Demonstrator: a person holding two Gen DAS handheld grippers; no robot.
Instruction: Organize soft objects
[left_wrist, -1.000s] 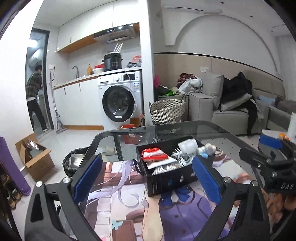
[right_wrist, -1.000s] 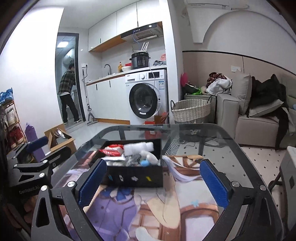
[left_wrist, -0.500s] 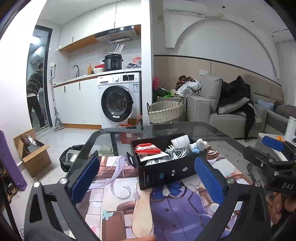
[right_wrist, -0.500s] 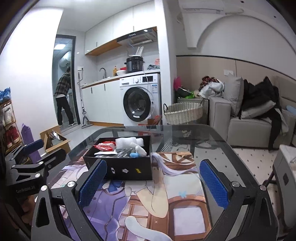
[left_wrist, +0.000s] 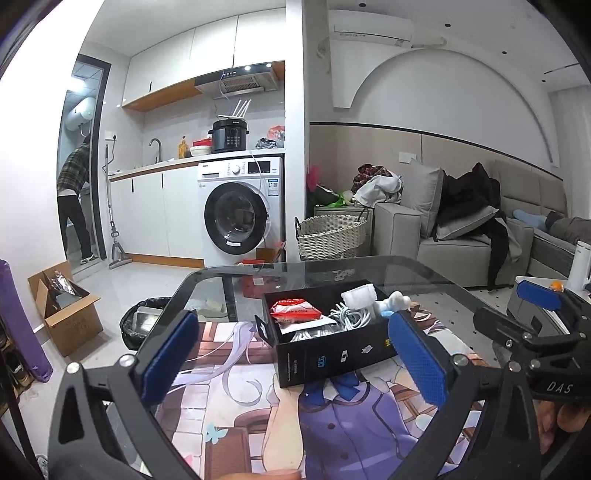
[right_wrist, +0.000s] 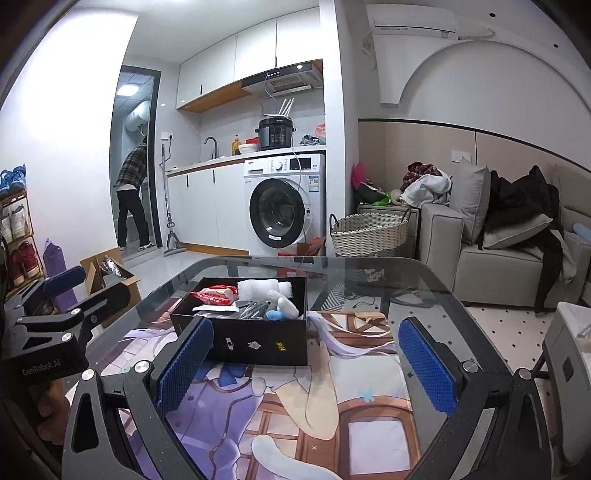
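A black open box (left_wrist: 332, 350) (right_wrist: 255, 341) sits on a glass table over a printed mat (left_wrist: 258, 402) (right_wrist: 332, 402). Inside lie a red packet (left_wrist: 294, 313) (right_wrist: 216, 294), a white rolled cloth (right_wrist: 258, 288) (left_wrist: 359, 297), coiled white cables (left_wrist: 351, 316) and a white-and-blue plush toy (right_wrist: 282, 308) (left_wrist: 395, 303). My left gripper (left_wrist: 291, 360) is open, held back from the box's near side, nothing between its fingers. My right gripper (right_wrist: 306, 365) is open too, facing the box front from a short way off.
The glass table edge (right_wrist: 436, 277) curves round the mat. Beyond it stand a wicker basket (right_wrist: 369, 236), a washing machine (right_wrist: 284, 210) and a grey sofa (right_wrist: 517, 254) piled with clothes. A cardboard box (left_wrist: 62, 314) and a black bin (left_wrist: 144, 325) sit on the floor. A person (right_wrist: 133, 199) stands in the far doorway.
Both grippers have drawn back and tilted up, so the box looks smaller and farther off in each view. Both stay open and empty. The box contents have not shifted.
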